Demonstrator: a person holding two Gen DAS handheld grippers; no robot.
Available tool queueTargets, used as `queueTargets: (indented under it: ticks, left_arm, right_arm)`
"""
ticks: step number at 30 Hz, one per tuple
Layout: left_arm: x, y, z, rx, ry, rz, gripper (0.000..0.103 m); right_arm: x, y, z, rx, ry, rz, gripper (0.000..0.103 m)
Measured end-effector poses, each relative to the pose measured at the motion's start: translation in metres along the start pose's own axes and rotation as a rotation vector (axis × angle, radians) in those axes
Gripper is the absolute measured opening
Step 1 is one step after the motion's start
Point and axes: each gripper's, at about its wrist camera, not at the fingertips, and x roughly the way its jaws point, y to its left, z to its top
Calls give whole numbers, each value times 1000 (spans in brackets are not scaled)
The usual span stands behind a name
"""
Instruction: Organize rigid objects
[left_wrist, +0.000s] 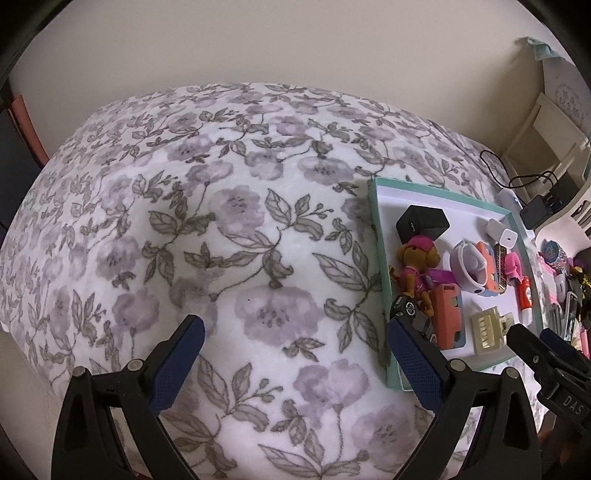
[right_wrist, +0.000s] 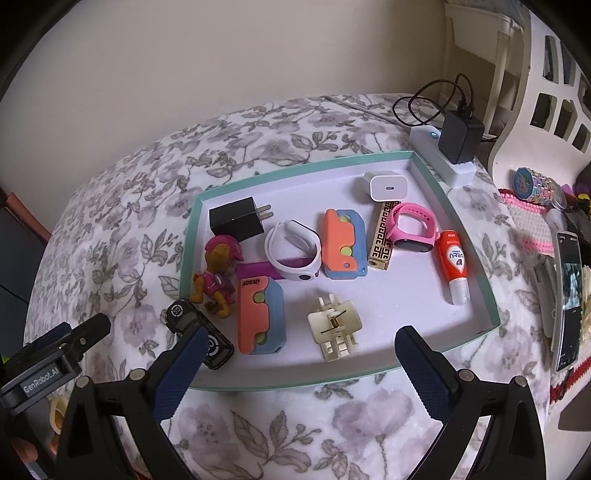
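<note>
1. Jaws of both grippers stand wide apart and hold nothing: the left gripper (left_wrist: 295, 332) hangs over the flowered bedspread (left_wrist: 221, 229), the right gripper (right_wrist: 301, 343) over the near rim of the teal-edged tray (right_wrist: 491, 295).
2. Nearest inside the tray, a cream hair claw clip (right_wrist: 334, 326) lies between the right gripper's fingertips (right_wrist: 410, 339) as seen from the right wrist, apart from both.
3. Left of the clip, an orange-and-blue toy (right_wrist: 260, 319) lies lengthwise; a black toy car (right_wrist: 199, 334) sits at the tray's near left corner, partly hidden by the left fingertip.
4. Just behind the car, a brown pup figure (right_wrist: 218, 278) in a pink cap lies at the left wall, with a purple strip (right_wrist: 258, 269) beside it.
5. Mid-tray, from left to right: a white wristband (right_wrist: 293, 251), a second orange-and-blue toy (right_wrist: 343, 245), a gold patterned bar (right_wrist: 384, 236), a pink watch (right_wrist: 412, 229) and an orange tube (right_wrist: 452, 264) near the right wall.
6. Farther back, a black plug adapter (right_wrist: 236, 218) lies to the left and a white charger cube (right_wrist: 384, 184) to the right.
7. Beyond the tray's far right corner, a black adapter with cable (right_wrist: 460, 136) sits in a white power strip (right_wrist: 443, 158).
8. Right of the tray, a phone (right_wrist: 569, 299) lies on the bed.
</note>
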Motion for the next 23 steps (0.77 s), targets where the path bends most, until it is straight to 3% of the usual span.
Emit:
queueTargets:
  ticks: [23]
  left_arm:
    - [1,-1,-1,26,-12,62,99]
  right_arm:
    - [4,0,-1,-13,16,-4,102]
